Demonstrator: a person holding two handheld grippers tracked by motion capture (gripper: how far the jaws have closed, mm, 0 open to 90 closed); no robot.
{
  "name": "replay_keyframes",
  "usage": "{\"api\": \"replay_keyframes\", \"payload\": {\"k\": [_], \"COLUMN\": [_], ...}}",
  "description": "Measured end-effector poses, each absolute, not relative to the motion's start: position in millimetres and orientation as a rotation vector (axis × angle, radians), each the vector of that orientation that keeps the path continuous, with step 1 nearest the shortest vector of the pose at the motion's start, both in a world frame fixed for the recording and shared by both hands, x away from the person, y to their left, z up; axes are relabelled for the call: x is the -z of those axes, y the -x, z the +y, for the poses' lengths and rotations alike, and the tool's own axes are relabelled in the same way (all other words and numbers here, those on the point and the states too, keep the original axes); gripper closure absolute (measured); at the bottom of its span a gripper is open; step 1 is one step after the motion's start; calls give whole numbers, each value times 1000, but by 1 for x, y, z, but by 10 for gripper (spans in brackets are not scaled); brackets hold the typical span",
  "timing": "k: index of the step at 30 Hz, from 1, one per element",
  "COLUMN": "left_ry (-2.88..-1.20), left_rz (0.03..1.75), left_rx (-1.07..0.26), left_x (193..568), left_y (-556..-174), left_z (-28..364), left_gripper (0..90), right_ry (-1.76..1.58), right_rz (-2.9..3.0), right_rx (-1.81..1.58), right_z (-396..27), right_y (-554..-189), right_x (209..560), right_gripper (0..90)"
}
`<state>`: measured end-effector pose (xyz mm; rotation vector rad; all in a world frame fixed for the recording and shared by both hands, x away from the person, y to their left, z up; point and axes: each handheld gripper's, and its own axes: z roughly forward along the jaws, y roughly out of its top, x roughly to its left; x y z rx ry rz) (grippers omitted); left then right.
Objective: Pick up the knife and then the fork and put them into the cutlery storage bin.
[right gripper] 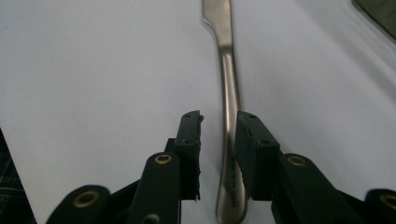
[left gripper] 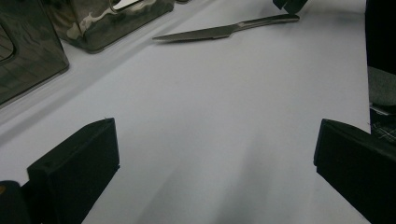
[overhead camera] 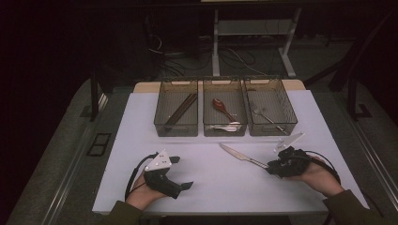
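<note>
From the high view, the knife (overhead camera: 242,155) lies on the surface toward its right edge, blade pointing up-left at the bins (overhead camera: 225,114), handle end at the right claw (overhead camera: 272,165). The left claw (overhead camera: 180,172) rests spread and well apart from it. The left gripper view shows the knife (left gripper: 224,31) far off beyond that claw's wide jaws. In the right gripper view the handle (right gripper: 230,154) runs straight out between the slightly parted pads (right gripper: 190,140), a gap showing on one side, so the right claw (right gripper: 218,128) straddles it loosely.

Three clear bins stand in a row at the far side of the white table (overhead camera: 141,154). The left bin (overhead camera: 176,108) holds chopsticks (overhead camera: 180,110), the middle bin (overhead camera: 224,108) spoons (overhead camera: 223,108), the right bin (overhead camera: 270,107) a fork (overhead camera: 267,117).
</note>
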<state>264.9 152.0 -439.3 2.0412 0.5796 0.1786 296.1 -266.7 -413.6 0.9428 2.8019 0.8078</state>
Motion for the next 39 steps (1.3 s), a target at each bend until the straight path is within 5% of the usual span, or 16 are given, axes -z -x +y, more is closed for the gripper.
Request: {"api": "replay_keyframes", "payload": {"k": [15, 39], "left_ry": [-2039, -2041], "left_rz": [581, 577], "left_rx": [-179, -179], "left_x": [439, 439], "left_y": [-265, -265], "left_z": [152, 152], "left_gripper": [0, 0], "right_ry": [-870, -759], "right_rz": [2907, 3025], "right_rx": [-596, -283], "right_z": [-235, -196], "right_y": [-327, -354], "right_x": [408, 416], "right_gripper": [647, 774]}}
